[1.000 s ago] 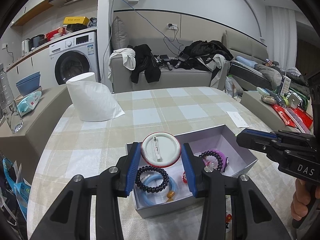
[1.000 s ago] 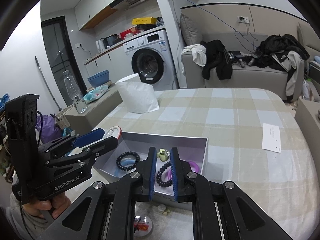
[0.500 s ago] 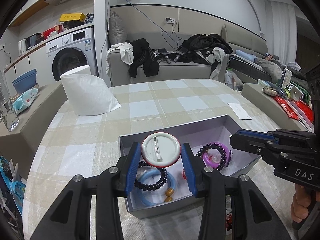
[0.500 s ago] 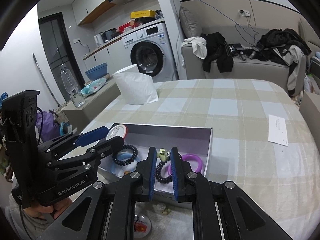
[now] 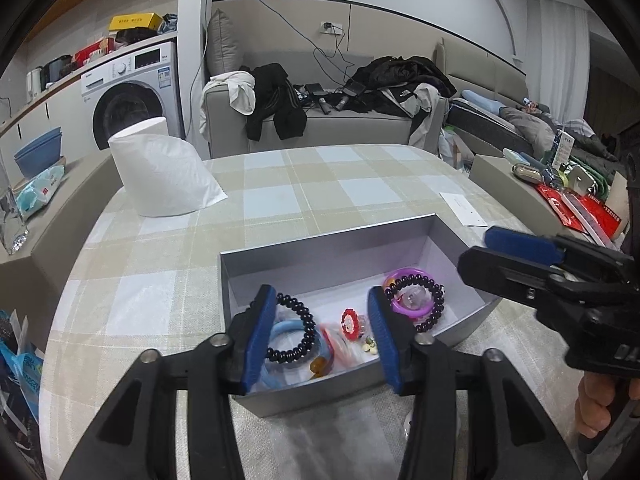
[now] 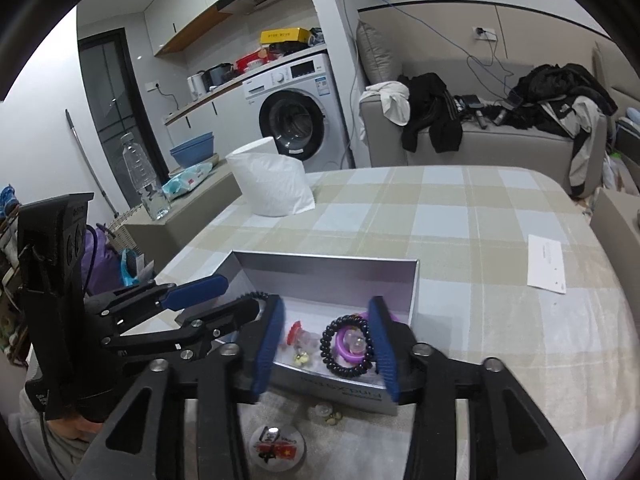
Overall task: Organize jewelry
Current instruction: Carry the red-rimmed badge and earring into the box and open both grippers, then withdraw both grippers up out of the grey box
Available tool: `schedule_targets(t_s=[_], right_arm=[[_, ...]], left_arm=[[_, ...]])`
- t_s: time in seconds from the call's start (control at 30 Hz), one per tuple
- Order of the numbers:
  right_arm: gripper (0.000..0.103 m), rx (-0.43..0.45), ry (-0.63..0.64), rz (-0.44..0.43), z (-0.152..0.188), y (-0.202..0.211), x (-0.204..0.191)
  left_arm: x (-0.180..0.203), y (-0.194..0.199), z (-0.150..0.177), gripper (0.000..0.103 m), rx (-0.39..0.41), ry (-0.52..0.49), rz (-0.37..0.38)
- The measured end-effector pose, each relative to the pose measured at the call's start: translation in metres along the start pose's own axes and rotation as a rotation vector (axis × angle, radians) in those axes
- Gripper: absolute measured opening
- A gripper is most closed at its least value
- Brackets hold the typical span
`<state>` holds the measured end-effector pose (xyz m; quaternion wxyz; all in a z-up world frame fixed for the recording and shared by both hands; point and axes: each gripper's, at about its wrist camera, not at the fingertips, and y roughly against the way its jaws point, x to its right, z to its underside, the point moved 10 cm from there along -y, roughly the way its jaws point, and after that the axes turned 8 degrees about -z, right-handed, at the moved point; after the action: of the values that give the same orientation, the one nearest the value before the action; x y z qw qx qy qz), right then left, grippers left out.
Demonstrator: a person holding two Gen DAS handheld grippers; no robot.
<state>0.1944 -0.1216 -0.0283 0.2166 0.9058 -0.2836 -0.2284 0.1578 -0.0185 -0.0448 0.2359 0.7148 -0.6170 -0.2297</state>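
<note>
A grey open box (image 5: 328, 256) (image 6: 412, 280) on the checked table holds jewelry: a black bead bracelet (image 5: 294, 332) over a blue bangle (image 5: 288, 330), a round white badge with a red rim (image 5: 334, 346), blurred, a small red ring (image 5: 351, 322), and a purple bangle with black beads (image 5: 414, 300) (image 6: 348, 346). My left gripper (image 5: 322, 336) is open and empty over the box's near left part. My right gripper (image 6: 326, 346) is open and empty over the box's near edge.
A round badge (image 6: 276, 442) and small earrings (image 6: 330, 414) lie on the table in front of the box. A white tissue roll (image 5: 160, 172) stands at the far left. A white paper slip (image 6: 546, 264) lies to the right.
Both grippers have opened. The left one let go of the red-rimmed white badge, which now lies in the box. The right one let go of a small pale charm.
</note>
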Motion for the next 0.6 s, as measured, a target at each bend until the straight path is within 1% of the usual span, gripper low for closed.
schedule_targets(t_s=[0.03, 0.07, 0.1, 0.13, 0.17, 0.2, 0.27, 0.4, 0.53, 0.6], right_arm=[[0.064, 0.011, 0.004, 0.007, -0.001, 0.004, -0.001], [0.075, 0.024, 0.007, 0.01, -0.003, 0.009, -0.002], [0.084, 0.034, 0.009, 0.009, -0.003, 0.014, -0.003], [0.088, 0.039, 0.01, 0.01, -0.003, 0.017, -0.004], [0.096, 0.041, 0.011, 0.011, -0.003, 0.021, -0.004], [0.102, 0.042, 0.011, 0.016, -0.001, 0.025, -0.005], [0.103, 0.037, 0.013, 0.03, 0.002, 0.029, -0.004], [0.103, -0.006, 0.026, 0.06, 0.018, 0.033, -0.003], [0.103, -0.062, 0.043, 0.094, 0.033, 0.027, 0.003], [0.103, -0.092, 0.046, 0.114, 0.039, 0.026, 0.008]], left_arm=[[0.001, 0.002, 0.0, 0.061, 0.002, 0.0, -0.001], [0.001, 0.006, 0.001, 0.07, 0.006, 0.001, 0.0], [0.0, 0.011, 0.001, 0.073, 0.013, 0.003, 0.001], [-0.002, 0.015, 0.001, 0.08, 0.019, 0.007, 0.0], [-0.003, 0.018, 0.001, 0.087, 0.024, 0.01, -0.002], [-0.005, 0.022, 0.001, 0.09, 0.031, 0.014, -0.006], [-0.01, 0.031, 0.004, 0.101, 0.042, 0.031, -0.012], [-0.012, 0.037, 0.013, 0.102, 0.051, 0.045, -0.019], [-0.005, 0.034, 0.027, 0.102, 0.035, 0.046, 0.0], [0.0, 0.03, 0.031, 0.102, 0.01, 0.024, 0.008]])
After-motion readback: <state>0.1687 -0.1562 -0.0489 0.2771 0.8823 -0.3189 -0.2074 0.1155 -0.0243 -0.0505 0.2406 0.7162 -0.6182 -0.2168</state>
